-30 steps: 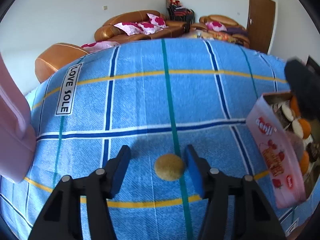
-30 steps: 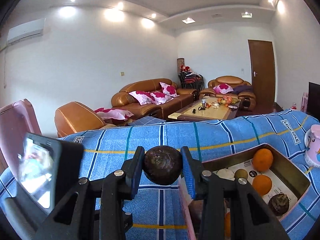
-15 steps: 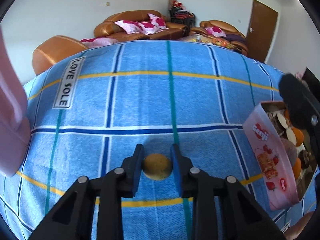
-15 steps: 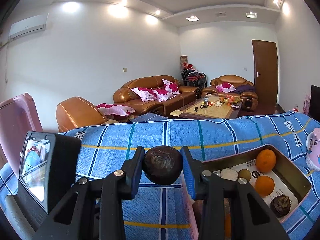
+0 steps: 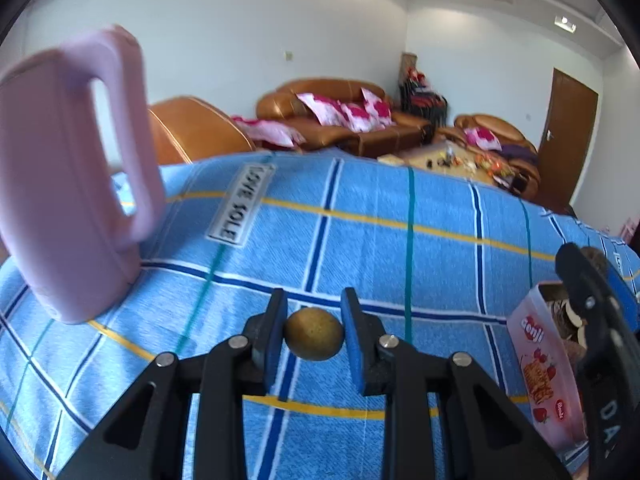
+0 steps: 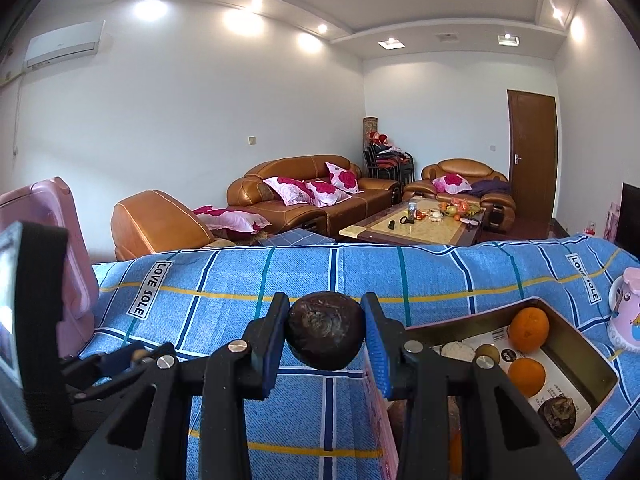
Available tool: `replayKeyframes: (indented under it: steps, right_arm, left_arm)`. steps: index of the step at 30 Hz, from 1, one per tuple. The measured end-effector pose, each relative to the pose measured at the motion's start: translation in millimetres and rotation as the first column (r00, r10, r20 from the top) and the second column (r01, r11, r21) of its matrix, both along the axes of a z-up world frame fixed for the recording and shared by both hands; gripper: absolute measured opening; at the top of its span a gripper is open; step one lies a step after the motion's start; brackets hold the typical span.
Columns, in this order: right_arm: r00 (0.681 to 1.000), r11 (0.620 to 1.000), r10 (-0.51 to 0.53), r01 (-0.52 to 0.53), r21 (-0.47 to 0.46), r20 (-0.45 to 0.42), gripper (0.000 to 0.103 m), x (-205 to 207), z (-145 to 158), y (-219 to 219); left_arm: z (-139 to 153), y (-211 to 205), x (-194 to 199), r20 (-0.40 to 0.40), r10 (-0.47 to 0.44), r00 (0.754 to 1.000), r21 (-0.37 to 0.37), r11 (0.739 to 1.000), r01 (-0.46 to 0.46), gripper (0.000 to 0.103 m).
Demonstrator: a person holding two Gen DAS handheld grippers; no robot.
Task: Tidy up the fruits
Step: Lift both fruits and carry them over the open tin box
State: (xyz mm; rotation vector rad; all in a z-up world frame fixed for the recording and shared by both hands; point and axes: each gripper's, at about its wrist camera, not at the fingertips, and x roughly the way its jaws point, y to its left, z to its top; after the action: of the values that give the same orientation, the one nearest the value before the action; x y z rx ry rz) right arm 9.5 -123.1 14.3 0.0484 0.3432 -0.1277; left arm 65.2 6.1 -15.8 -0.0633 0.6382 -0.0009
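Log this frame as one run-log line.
left gripper: shut on small tan round fruit | right gripper: shut on dark brown wrinkled fruit | pink cardboard box: holds oranges | next: box

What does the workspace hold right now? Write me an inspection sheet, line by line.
Surface: blue checked cloth printed LOVE SOLE.
Job's things: small tan fruit and dark brown fruit, each in tongs; pink box holds two oranges, another dark fruit and small pale ones.
Clutter: pink jug; pink cup at the right edge.
Grippers: left tongs shut on the tan fruit; right tongs shut on the dark fruit.
Cables: nothing seen.
Surroundings: brown leather sofas, coffee table, wooden door.
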Motion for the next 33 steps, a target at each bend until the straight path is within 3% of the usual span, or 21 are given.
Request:
replayKeyframes:
  steps: [13, 33]
  right_arm:
    - [1.000, 0.999, -0.003, 0.003, -0.037, 0.005, 0.039, -16.8, 0.3, 3.7]
    - [0.999, 1.000, -0.004, 0.003, -0.018, -0.039, 0.039, -54.4, -3.0, -35.0]
  left_arm:
    - [0.6, 9.3, -22.7, 0.021, 0.032, 0.999, -0.024, 0.999, -0.032, 0.029]
    - [7.5, -21.0, -57.5, 0.078, -0.008, 0.997, 0.010, 1.000, 0.007, 0.029]
